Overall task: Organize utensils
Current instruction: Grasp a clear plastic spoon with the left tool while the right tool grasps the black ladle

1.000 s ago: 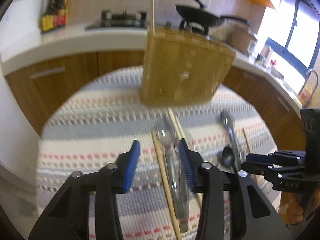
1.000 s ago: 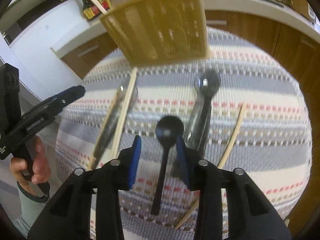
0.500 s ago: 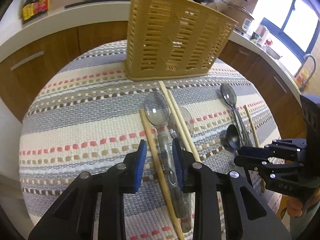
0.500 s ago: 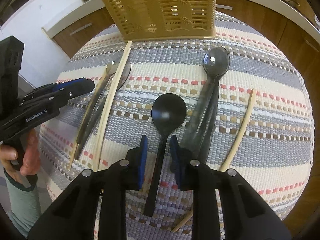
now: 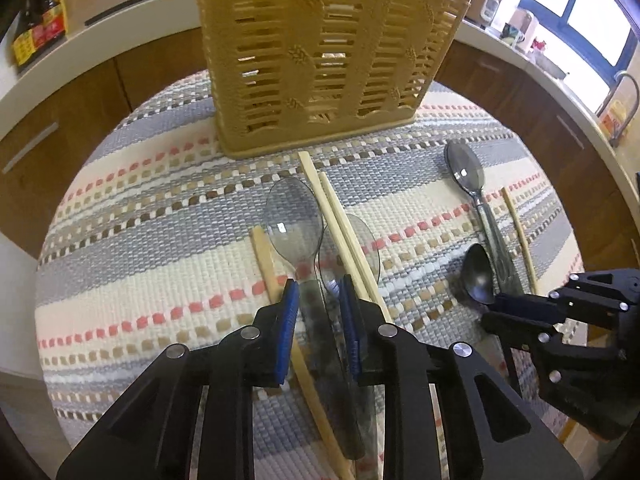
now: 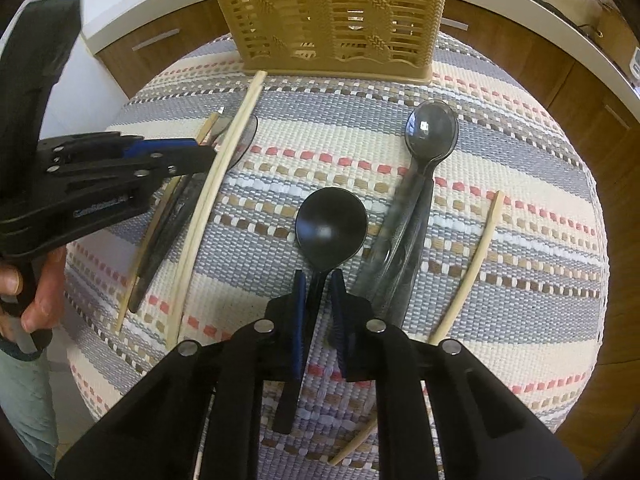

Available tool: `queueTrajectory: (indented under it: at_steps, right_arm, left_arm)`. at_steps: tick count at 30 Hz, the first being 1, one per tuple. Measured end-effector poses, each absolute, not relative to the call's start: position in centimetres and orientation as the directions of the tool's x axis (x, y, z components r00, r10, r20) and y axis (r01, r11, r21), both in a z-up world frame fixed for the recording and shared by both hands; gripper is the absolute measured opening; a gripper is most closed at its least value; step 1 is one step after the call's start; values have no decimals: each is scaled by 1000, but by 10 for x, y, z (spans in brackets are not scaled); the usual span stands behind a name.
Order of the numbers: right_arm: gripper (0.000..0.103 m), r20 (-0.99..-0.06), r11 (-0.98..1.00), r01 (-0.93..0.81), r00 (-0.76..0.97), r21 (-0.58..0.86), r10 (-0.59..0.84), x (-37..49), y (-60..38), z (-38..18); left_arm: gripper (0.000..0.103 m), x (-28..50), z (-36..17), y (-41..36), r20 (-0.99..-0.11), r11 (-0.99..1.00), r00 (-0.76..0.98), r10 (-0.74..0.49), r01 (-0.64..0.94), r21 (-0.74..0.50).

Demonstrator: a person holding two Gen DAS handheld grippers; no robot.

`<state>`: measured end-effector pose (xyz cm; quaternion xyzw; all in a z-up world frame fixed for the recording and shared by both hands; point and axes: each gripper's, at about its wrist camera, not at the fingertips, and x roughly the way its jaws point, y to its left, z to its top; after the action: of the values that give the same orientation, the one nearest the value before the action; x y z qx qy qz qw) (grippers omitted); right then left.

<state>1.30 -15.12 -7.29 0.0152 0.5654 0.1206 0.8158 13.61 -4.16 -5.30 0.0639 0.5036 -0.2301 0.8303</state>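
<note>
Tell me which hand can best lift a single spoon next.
Right: both grippers' jaws have just been closing, the right gripper on one black spoon, the left gripper around two clear spoons.

The yellow basket's (image 5: 320,60) top is cut off in both views.

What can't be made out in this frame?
- Basket contents: both views, slatted walls hide them and the top edge cuts the rim.
- Clear spoons' handle ends: left wrist view, left gripper covers them.
- Black spoon grip: right wrist view, pad contact unclear.
</note>
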Motion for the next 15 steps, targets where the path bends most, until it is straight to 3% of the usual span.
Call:
queueTrajectory:
  at_steps: [15]
  right_arm:
    - [11, -936, 969, -206, 295, 133, 192, 20, -150, -68]
  left_arm:
    - [22, 144, -54, -49, -891, 895, 400, -214, 446, -15]
